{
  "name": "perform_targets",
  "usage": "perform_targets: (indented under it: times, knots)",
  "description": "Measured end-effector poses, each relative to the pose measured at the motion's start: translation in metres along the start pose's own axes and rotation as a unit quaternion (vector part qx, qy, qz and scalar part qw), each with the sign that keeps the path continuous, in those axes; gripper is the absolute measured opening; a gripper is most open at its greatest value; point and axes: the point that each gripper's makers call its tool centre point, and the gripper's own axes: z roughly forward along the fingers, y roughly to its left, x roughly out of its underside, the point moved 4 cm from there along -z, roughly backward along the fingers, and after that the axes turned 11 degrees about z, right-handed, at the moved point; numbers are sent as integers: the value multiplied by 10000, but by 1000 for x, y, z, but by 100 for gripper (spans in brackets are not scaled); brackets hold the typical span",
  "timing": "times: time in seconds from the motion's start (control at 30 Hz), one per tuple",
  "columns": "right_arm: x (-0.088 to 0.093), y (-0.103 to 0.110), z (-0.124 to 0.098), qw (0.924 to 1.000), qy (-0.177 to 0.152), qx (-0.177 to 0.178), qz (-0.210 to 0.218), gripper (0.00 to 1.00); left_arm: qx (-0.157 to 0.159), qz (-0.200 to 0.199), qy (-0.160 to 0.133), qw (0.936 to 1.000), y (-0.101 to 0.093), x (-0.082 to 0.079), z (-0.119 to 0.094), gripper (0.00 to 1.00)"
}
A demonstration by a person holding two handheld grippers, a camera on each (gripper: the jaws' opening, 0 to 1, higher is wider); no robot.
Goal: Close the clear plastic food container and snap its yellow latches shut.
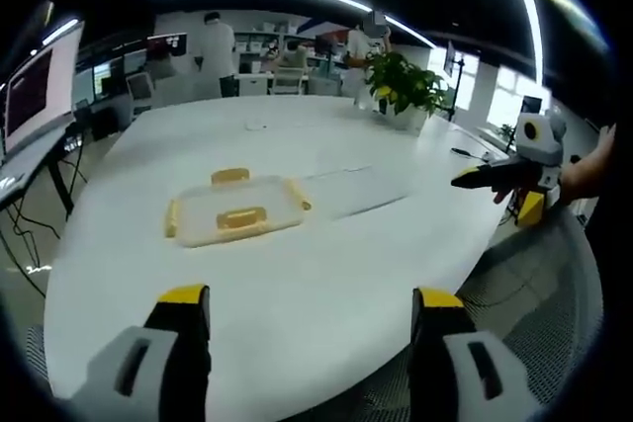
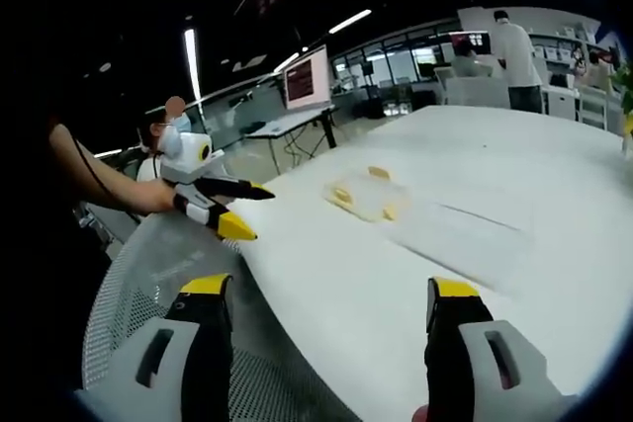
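The clear plastic food container (image 1: 237, 210) lies flat on the white table (image 1: 297, 274), well ahead of my left gripper (image 1: 309, 298). Its yellow latches (image 1: 230, 176) show along the edges, and whether they are snapped down is too small to tell. My left gripper's jaws stand wide apart with nothing between them. In the right gripper view the container (image 2: 364, 195) sits far ahead, and my right gripper (image 2: 331, 289) is open and empty. The right gripper (image 1: 504, 180) is held off the table's right edge. The left gripper (image 2: 226, 207) hovers off the table's left edge, jaws apart.
A faint flat clear rectangle (image 1: 351, 190) lies beside the container. A potted plant (image 1: 401, 86) stands at the table's far end. A monitor (image 1: 40, 86) on a desk is at the left. People (image 1: 216, 46) stand in the background. A mesh chair (image 2: 168, 274) is below the table edge.
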Motion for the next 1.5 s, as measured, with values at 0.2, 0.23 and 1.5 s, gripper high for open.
perform_targets:
  times: [0.2, 0.23, 1.5]
  knots:
    - [-14, -13, -4, 9990, -228, 221, 322, 76, 59, 17, -9, 10000, 3, -3, -2, 81]
    - [-18, -14, -7, 9986, -265, 220, 399, 71, 66, -39, -47, 10000, 3, -5, -2, 80]
    - [-115, 11, 76, 9967, -82, 493, -639, 27, 2055, 724, 110, 9759, 77, -46, -3, 83]
